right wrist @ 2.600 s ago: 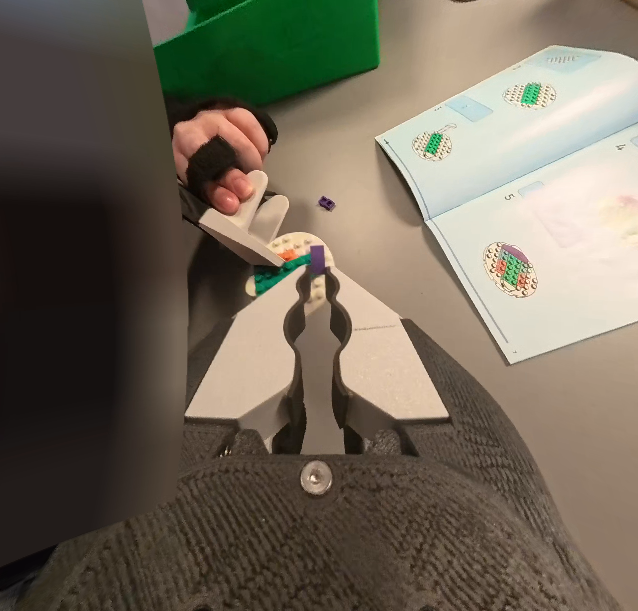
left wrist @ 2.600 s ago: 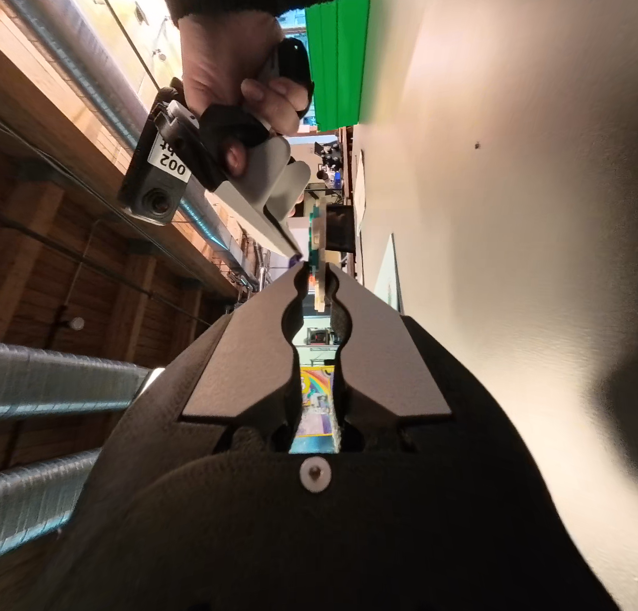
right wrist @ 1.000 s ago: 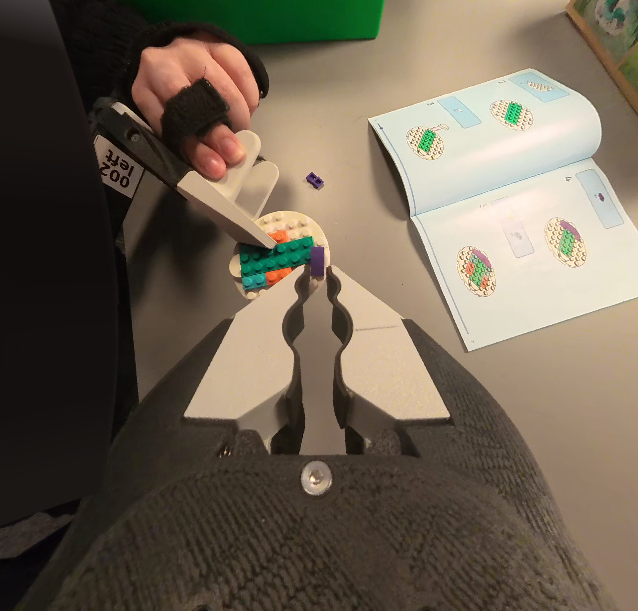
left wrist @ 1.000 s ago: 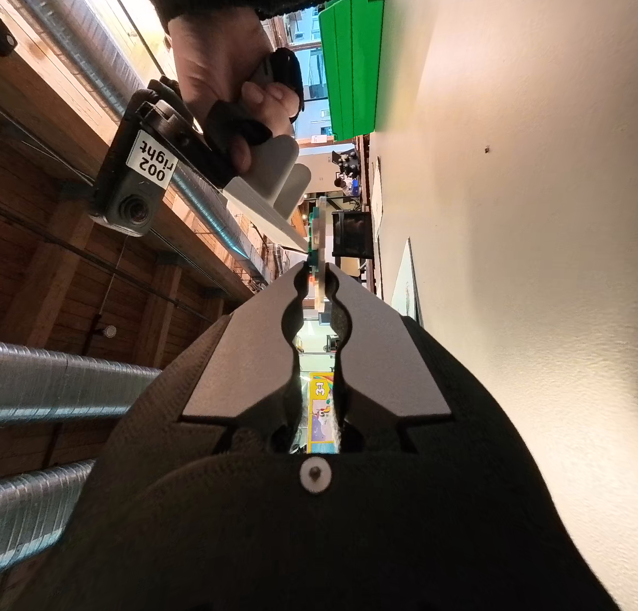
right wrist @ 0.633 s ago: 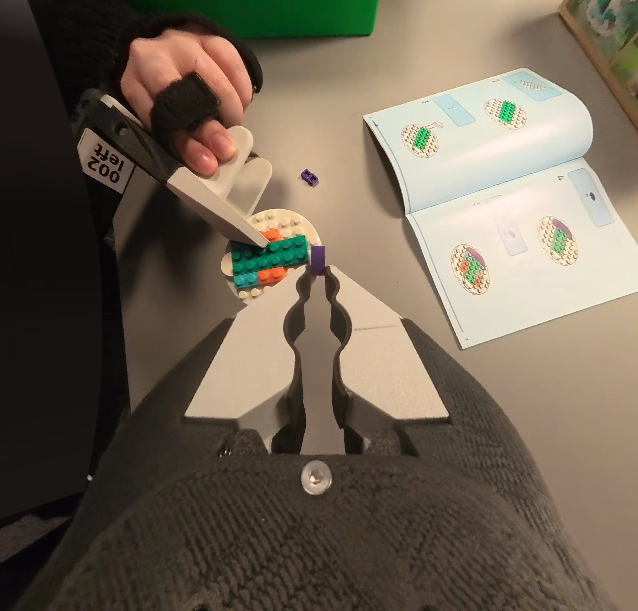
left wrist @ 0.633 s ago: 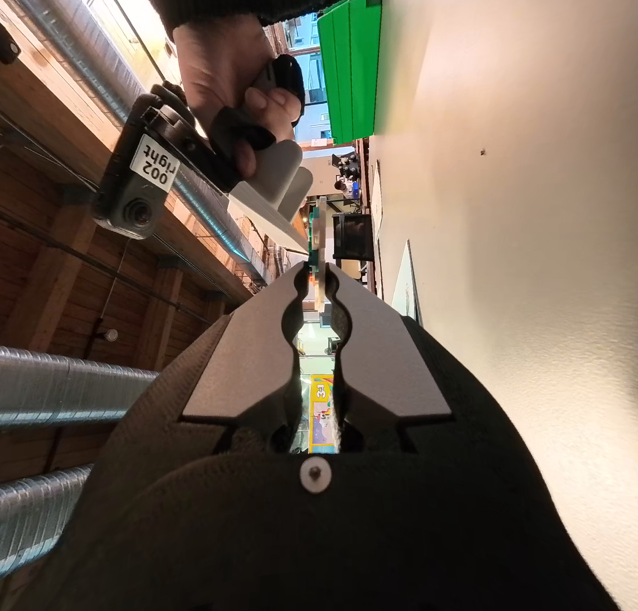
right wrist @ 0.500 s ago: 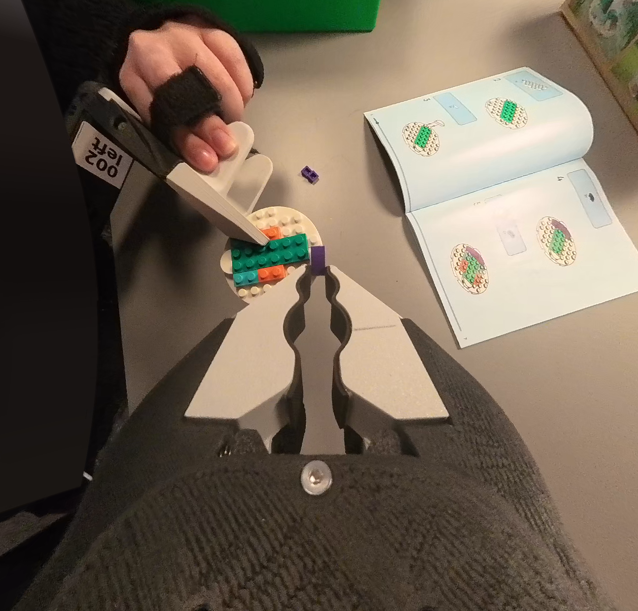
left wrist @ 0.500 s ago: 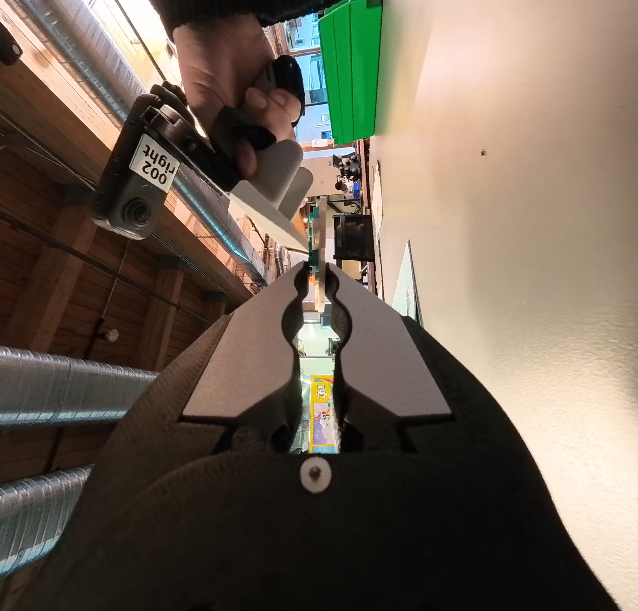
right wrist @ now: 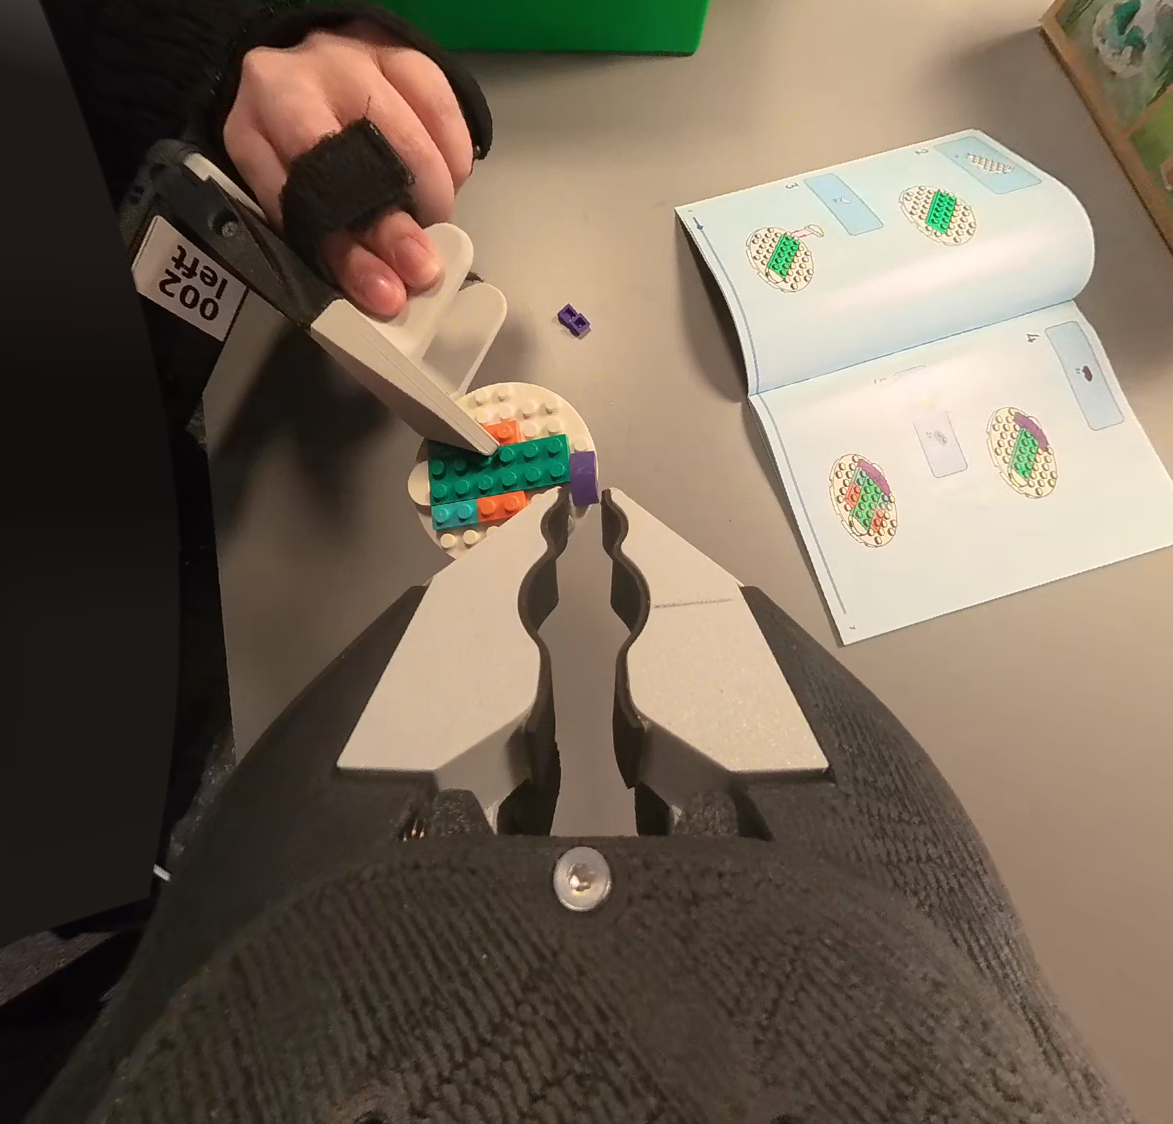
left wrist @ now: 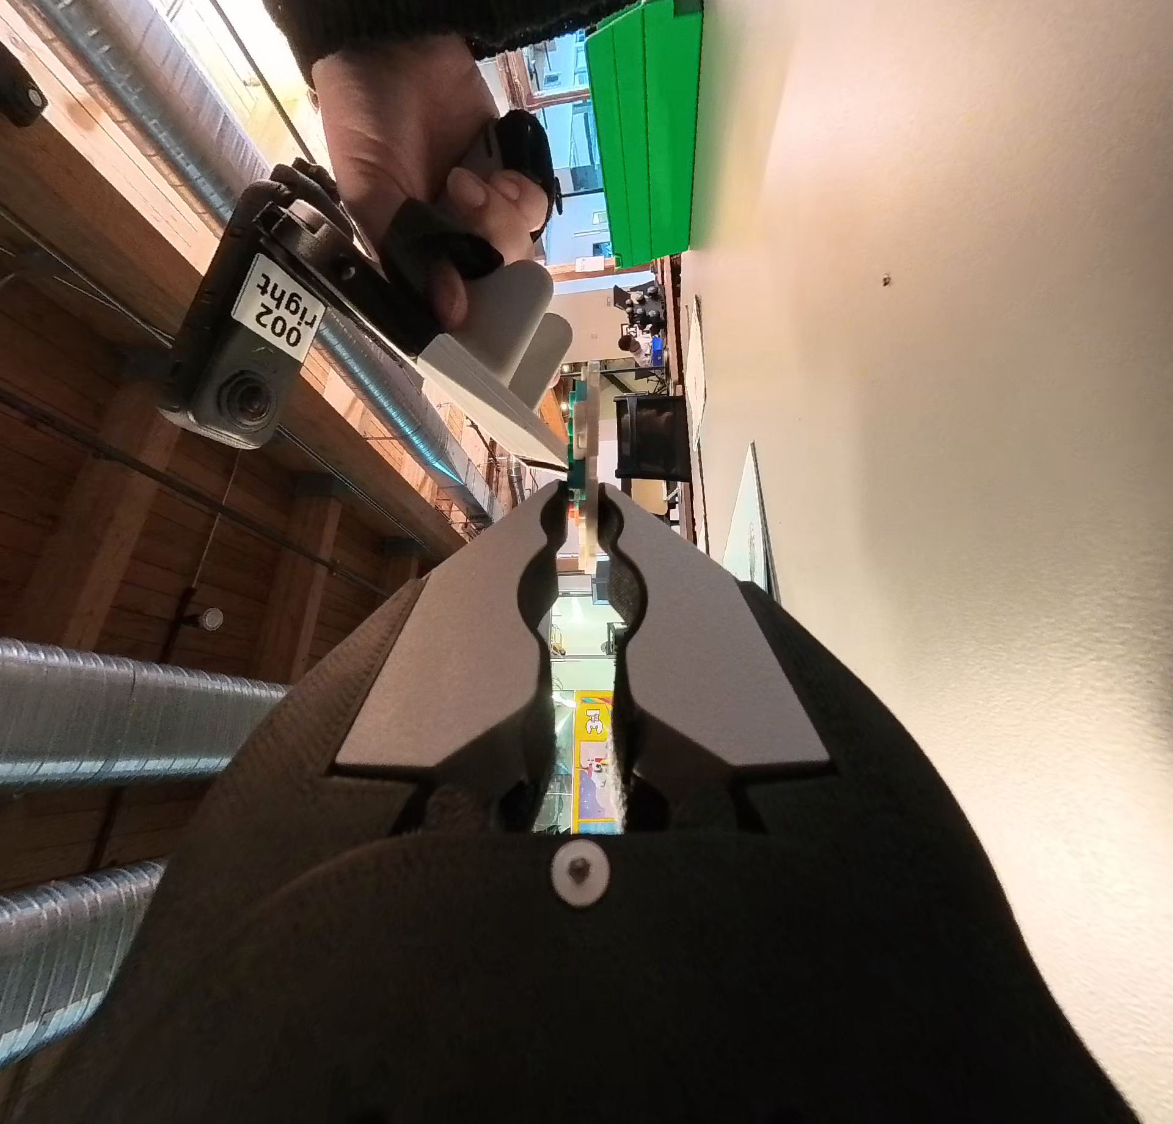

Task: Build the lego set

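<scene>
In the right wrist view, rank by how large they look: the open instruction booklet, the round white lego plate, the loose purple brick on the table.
1. instruction booklet, by far the largest.
2. round white lego plate, partly covered by bricks and both tools.
3. loose purple brick, the smallest.
All lie at a similar depth, so the ranking is safe.

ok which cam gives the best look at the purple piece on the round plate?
Right wrist view. The purple piece shows clearly at the round plate's edge beside the green bricks, just ahead of the right gripper with its jaws apart. The left wrist view sees the plate edge-on; the purple piece isn't discernible there.
</scene>
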